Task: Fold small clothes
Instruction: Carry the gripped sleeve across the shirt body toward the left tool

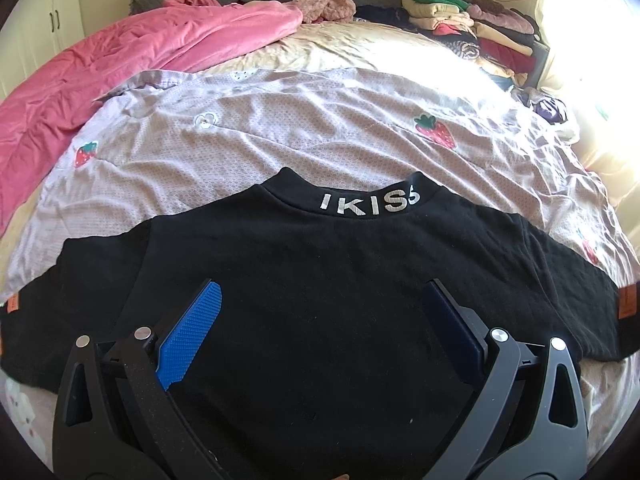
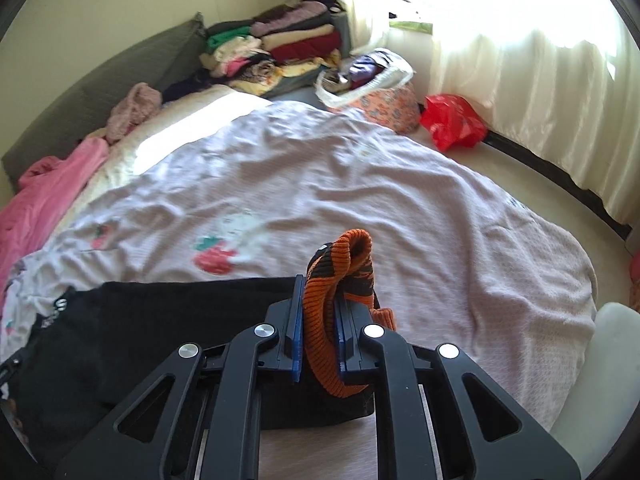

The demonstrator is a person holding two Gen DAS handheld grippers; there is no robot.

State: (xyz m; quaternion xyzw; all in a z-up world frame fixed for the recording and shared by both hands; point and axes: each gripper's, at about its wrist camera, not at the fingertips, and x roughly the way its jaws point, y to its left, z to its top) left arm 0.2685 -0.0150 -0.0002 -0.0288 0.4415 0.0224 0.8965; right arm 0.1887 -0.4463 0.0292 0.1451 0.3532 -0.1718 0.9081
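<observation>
A small black sweater (image 1: 320, 264) with "IKISS" on its collar lies flat on the bed, sleeves spread, orange cuffs at both ends. My left gripper (image 1: 320, 300) hovers open over its middle, blue pads wide apart, holding nothing. In the right wrist view the sweater (image 2: 160, 320) lies at the lower left. My right gripper (image 2: 318, 312) is shut on the orange and black ribbed sleeve cuff (image 2: 340, 272), which bunches up between the pads and is lifted off the bed.
A lilac strawberry-print sheet (image 1: 320, 128) covers the bed. A pink blanket (image 1: 120, 60) lies at the left. Folded clothes are stacked (image 1: 472, 24) at the far right corner. A basket (image 2: 372, 84) and a red bag (image 2: 452, 124) sit by the curtain.
</observation>
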